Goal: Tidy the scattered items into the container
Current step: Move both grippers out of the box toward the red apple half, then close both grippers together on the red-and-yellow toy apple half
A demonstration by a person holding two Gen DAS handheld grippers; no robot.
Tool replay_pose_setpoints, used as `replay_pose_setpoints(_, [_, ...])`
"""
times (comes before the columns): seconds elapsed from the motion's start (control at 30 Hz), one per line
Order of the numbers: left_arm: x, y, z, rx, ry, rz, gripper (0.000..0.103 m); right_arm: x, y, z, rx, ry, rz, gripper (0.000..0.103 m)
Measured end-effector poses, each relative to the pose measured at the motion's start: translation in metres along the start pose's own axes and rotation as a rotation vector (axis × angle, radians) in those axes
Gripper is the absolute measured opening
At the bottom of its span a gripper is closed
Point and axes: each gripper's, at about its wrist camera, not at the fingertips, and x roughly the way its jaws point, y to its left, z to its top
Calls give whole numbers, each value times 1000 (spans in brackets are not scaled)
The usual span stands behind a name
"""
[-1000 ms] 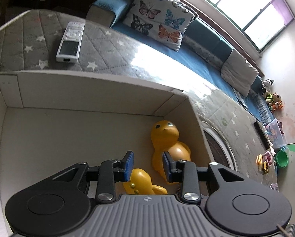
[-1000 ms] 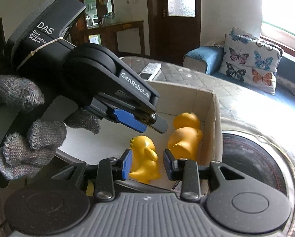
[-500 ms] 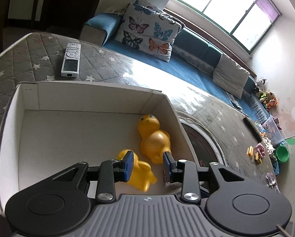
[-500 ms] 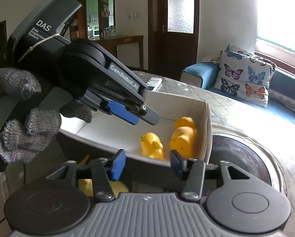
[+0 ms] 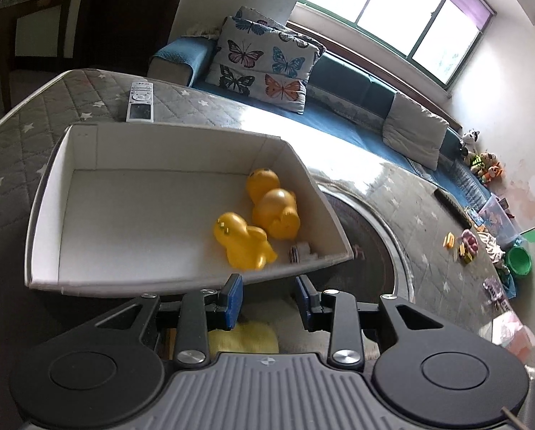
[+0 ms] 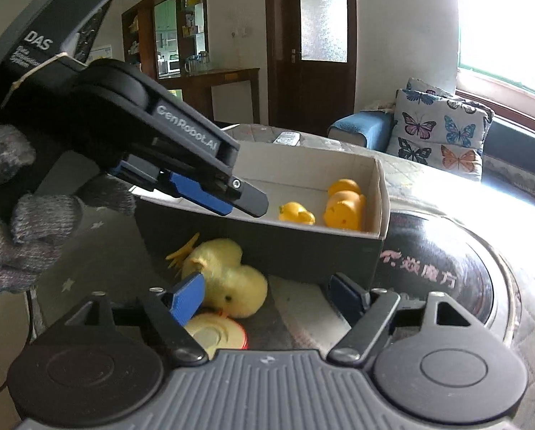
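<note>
A white cardboard box sits on the quilted table. Inside lie a small yellow duck and a larger orange-yellow duck. A fuzzy yellow chick lies on the table in front of the box, next to a yellow disc with a red rim; the chick also shows in the left wrist view. My left gripper is open and empty, above the box's near wall. My right gripper is wide open, empty, with the chick by its left finger.
A white remote lies on the table beyond the box. A round black disc with a chrome rim is set in the table right of the box. A blue sofa with butterfly pillows stands behind. Toys lie at the right.
Both grippers have pulled back and up out of the box. The small duck now lies free in the box. The right gripper has opened wider and the chick has come into view.
</note>
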Motion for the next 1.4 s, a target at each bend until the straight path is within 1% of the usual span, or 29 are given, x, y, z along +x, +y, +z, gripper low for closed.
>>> replay_pose_setpoints(0.13, [-7, 1, -13, 14, -4, 19, 35, -7, 6, -12, 2, 2, -3, 81])
replay_pose_setpoints(0.3, [-13, 4, -28, 5, 5, 19, 35, -11, 13, -24, 2, 10, 2, 81])
replay_pose_setpoints(0.67, [-11, 13, -57, -36, 57, 19, 35, -6, 34, -38, -33, 32, 24, 81])
replay_pose_setpoints(0.9, [-4, 19, -66, -71, 88, 23, 35, 2, 41, -41, -47, 43, 41, 81])
replay_pose_setpoints(1.13, [1, 23, -69, -94, 106, 23, 35, 13, 42, -43, -54, 59, 60, 81])
replay_pose_setpoints(1.4, [6, 27, -71, -110, 119, 26, 36, 3, 51, -47, -70, 59, 99, 81])
